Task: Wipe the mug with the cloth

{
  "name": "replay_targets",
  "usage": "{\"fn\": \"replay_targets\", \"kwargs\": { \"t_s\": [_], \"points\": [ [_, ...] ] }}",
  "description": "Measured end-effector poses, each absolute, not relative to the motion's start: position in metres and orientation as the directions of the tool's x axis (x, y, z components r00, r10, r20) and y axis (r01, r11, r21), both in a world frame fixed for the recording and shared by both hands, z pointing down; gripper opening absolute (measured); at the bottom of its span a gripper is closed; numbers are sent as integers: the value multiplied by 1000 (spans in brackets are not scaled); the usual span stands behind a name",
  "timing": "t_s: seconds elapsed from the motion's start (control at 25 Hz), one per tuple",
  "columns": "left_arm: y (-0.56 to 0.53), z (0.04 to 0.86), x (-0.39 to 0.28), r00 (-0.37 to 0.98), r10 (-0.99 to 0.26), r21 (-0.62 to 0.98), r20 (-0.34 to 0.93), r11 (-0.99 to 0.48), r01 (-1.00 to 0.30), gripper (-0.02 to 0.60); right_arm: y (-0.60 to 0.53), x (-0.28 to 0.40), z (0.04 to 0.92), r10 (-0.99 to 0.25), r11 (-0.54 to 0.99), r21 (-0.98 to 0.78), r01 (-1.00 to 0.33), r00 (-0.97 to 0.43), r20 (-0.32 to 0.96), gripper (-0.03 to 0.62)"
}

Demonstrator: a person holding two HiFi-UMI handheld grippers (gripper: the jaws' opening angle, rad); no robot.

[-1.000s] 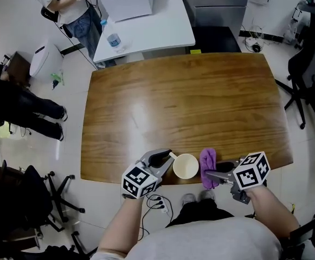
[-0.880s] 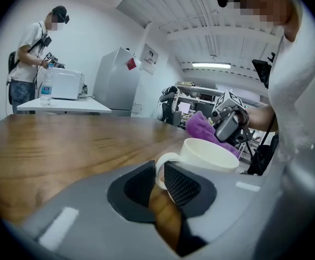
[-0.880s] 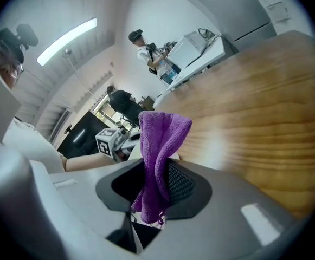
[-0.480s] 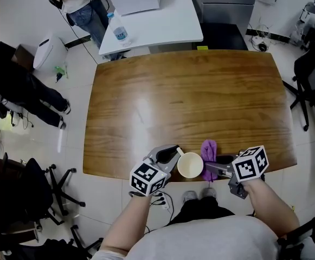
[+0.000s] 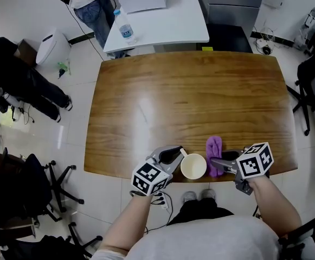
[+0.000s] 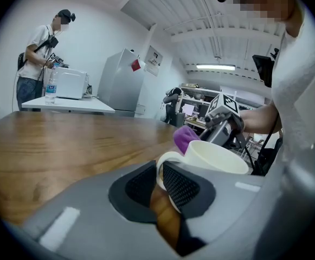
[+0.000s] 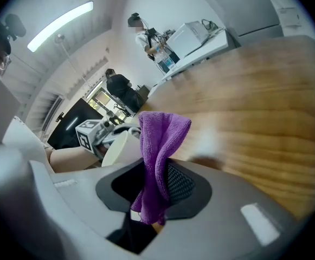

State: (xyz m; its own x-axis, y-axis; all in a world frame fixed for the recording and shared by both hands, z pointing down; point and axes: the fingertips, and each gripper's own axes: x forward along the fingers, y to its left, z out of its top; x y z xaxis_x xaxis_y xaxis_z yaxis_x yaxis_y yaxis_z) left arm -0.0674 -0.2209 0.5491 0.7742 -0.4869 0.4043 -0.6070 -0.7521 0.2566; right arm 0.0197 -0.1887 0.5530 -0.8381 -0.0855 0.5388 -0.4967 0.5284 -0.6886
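Cream-white mug [image 5: 193, 166] sits low centre in the head view, at the counter's [image 5: 190, 102] near edge, its handle pinched by the left hand-held gripper [image 5: 174, 155]. Just right, the right hand-held gripper [image 5: 220, 163] clamps the cloth [image 5: 214, 147] (purple, beside the rim).

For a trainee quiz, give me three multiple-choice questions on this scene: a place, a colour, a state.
1. Where is the mug?
A) by the table's near edge
B) at its far edge
C) on the floor
2. The cloth's colour?
A) white
B) purple
C) green
3. The left gripper is:
A) open and empty
B) shut on the cloth
C) shut on the mug's handle
Answers: 1 A, shown in the head view. 2 B, plainly purple. 3 C, its fingers pinch the handle.
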Motion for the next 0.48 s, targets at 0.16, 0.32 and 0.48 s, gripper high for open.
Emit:
{"fn": "replay_targets", "kwargs": {
  "t_s": [0.16, 0.32, 0.48],
  "points": [
    [-221, 549, -68, 774, -485, 253, 407, -755, -605, 21, -213, 15, 515, -122, 620, -651, -438, -873, 472, 106],
    [-221, 550, -67, 775, -480, 251, 411, -758, -602, 21, -222, 1, 507, -80, 720, -578, -384, -873, 481, 106],
    [-224, 549, -62, 774, -476, 253, 417, -758, -602, 20, -223, -14, 508, -35, 702, -625, -342, -893, 450, 106]
  ]
}}
